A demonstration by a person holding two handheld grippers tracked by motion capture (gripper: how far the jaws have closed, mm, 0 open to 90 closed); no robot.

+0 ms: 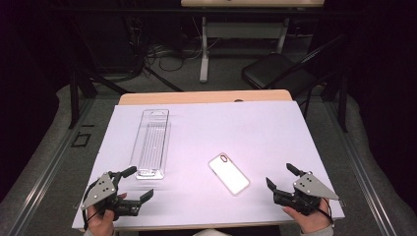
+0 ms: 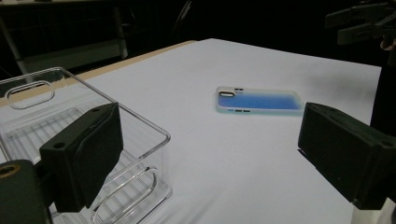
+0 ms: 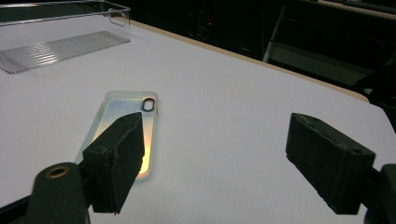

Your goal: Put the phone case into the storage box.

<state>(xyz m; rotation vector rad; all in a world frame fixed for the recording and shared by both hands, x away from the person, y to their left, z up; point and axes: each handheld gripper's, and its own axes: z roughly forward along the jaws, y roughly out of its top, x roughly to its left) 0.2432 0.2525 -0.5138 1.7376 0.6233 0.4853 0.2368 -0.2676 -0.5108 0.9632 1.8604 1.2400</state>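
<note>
A clear phone case (image 1: 228,173) lies flat on the white table top (image 1: 221,128), right of centre near the front; it looks blue in the left gripper view (image 2: 259,100) and iridescent in the right gripper view (image 3: 123,135). A long clear plastic tray (image 1: 151,144) lies to the left, its near end close to my left gripper (image 1: 139,183). That gripper is open, nothing between its jaws, and the tray (image 2: 84,140) sits beside its left jaw. My right gripper (image 1: 279,176) is open too, just right of the case, holding nothing.
The table's front edge runs just under both hands (image 1: 101,221). Beyond the far edge stand a dark folding chair (image 1: 275,71), a white desk frame (image 1: 204,49) and cables on the floor. Bare white surface spans the middle and back of the table.
</note>
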